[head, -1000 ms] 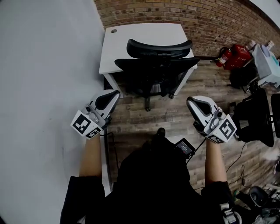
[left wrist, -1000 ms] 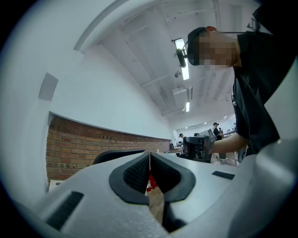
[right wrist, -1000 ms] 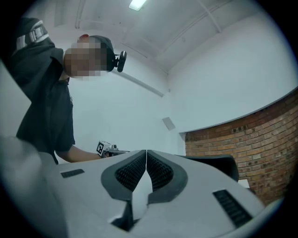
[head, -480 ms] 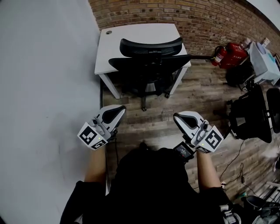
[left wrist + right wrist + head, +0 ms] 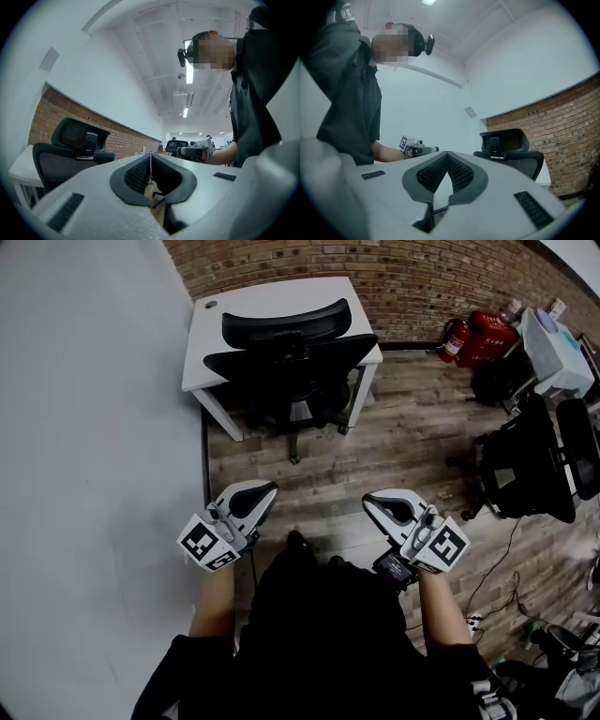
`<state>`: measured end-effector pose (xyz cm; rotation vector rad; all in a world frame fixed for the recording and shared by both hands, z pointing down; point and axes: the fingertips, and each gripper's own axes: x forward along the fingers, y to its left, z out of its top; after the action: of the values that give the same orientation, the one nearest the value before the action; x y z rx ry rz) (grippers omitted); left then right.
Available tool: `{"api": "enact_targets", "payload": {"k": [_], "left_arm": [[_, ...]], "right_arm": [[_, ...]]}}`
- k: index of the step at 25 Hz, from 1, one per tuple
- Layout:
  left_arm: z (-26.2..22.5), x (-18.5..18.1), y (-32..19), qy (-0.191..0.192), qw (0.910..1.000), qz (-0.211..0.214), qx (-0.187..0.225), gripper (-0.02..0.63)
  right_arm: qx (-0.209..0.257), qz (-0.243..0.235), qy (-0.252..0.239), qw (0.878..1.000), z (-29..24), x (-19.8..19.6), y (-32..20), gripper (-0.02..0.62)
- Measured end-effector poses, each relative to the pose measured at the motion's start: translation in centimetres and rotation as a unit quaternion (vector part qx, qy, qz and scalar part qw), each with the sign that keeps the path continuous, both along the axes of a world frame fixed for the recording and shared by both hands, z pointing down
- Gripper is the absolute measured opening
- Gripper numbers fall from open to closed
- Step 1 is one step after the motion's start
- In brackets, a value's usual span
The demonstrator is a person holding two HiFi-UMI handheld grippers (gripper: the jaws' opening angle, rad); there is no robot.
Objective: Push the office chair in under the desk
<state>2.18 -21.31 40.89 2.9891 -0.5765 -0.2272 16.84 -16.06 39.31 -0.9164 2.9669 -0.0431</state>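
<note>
- We judge the job as good as done: the office chair [image 5: 291, 367] sits with its seat in under the white desk [image 5: 208, 338], its backrest up against the desk's front edge and its headrest overlapping the top (only the wheeled base pokes out onto the wood floor [image 5: 403, 446]).
- What is left, as far as we can see, is little or nothing. Perhaps a last nudge, though the head view cannot show us how deep the seat goes beneath the top.
- The desk and chair stand at 12 o'clock in the head view, hard against the brick wall [image 5: 375, 259].
- The left gripper [image 5: 264, 491] is down at 7 o'clock from the chair and the right gripper [image 5: 373, 502] at 5 o'clock. Both are well apart from it, with bare floor between.
- Neither gripper touches the chair, and both point roughly toward it, at their 12 o'clock.
- In each gripper's own view we see the ribbed pads pressed together with nothing held between them, so both tools are closed and empty.
- From the left gripper's view the chair shows at 9 o'clock, and from the right gripper's view at 3 o'clock.
</note>
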Motion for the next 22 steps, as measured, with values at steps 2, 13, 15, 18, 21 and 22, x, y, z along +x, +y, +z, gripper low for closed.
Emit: {"api": "enact_targets", "payload": {"k": [2, 13, 15, 18, 21, 22], "left_arm": [[0.3, 2.3, 2.2, -0.012, 0.9999, 0.008, 0.003, 0.021], [2.9, 7.8, 11.5, -0.084, 0.9964, -0.002, -0.012, 0.021], [3.6, 8.1, 12.1, -0.086, 0.9960, -0.017, -0.013, 0.021], [4.5, 8.3, 12.8, -0.083, 0.9956, -0.037, -0.021, 0.021], [5.2, 8.1, 13.9, -0.075, 0.9958, -0.050, -0.017, 0.021], [5.5, 8.1, 14.3, -0.075, 0.9956, -0.052, -0.018, 0.021]], "right_arm": [[-0.008, -0.001, -0.001, 1.000, 0.6, 1.4, 1.7, 0.006], [-0.002, -0.051, 0.003, 0.999, 2.6, 1.0, 7.3, 0.006], [-0.005, -0.054, 0.003, 0.999, 3.4, 1.0, 7.9, 0.006], [-0.029, -0.057, 0.023, 0.998, 5.8, 1.1, 8.8, 0.006], [-0.041, -0.068, 0.044, 0.996, 7.7, 1.3, 9.7, 0.006], [-0.047, -0.069, 0.044, 0.996, 8.1, 1.6, 9.9, 0.006]]}}
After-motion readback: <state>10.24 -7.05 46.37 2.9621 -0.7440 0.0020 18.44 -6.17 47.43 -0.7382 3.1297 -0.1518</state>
